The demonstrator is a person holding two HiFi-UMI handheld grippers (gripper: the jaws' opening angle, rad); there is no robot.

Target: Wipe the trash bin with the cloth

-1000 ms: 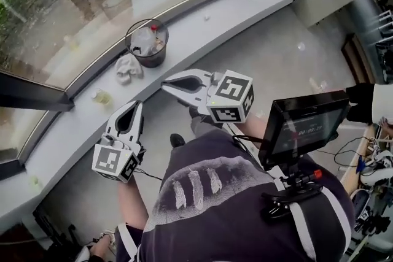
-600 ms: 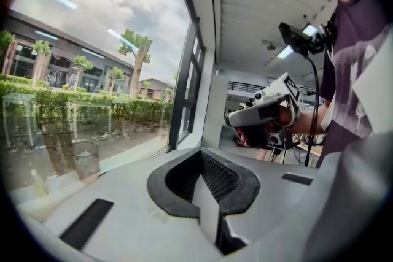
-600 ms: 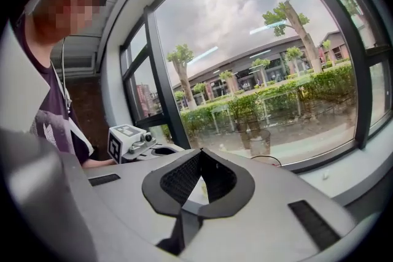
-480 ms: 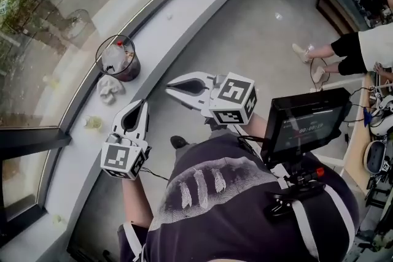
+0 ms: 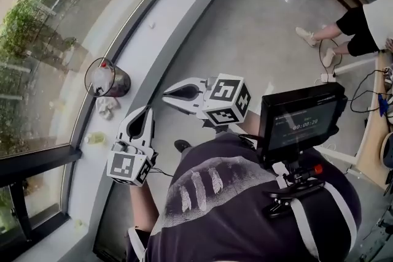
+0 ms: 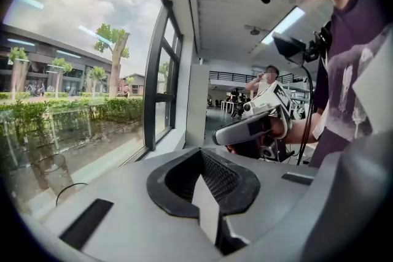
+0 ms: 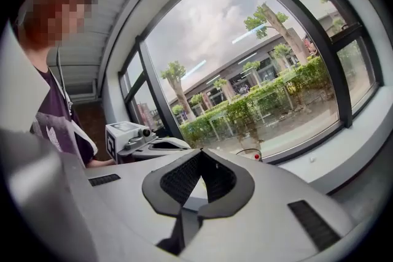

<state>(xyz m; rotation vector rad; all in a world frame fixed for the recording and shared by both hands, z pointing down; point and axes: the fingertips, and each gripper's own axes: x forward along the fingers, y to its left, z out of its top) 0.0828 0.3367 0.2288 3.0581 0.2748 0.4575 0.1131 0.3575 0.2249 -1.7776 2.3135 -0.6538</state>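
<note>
Shifted down-left in view, the trash bin [image 5: 105,78] has the cloth [image 5: 105,107] just on its near side, straight ahead of the nearer left gripper [image 5: 147,110]; the right gripper [image 5: 166,94] is farther, both pressed together, empty.

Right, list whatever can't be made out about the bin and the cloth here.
- Trash bin: its contents are too small to identify in the head view; the gripper views show just a sliver of its rim.
- Cloth: too small in the head view to tell whether it touches the bin; unseen in both gripper views.
</note>
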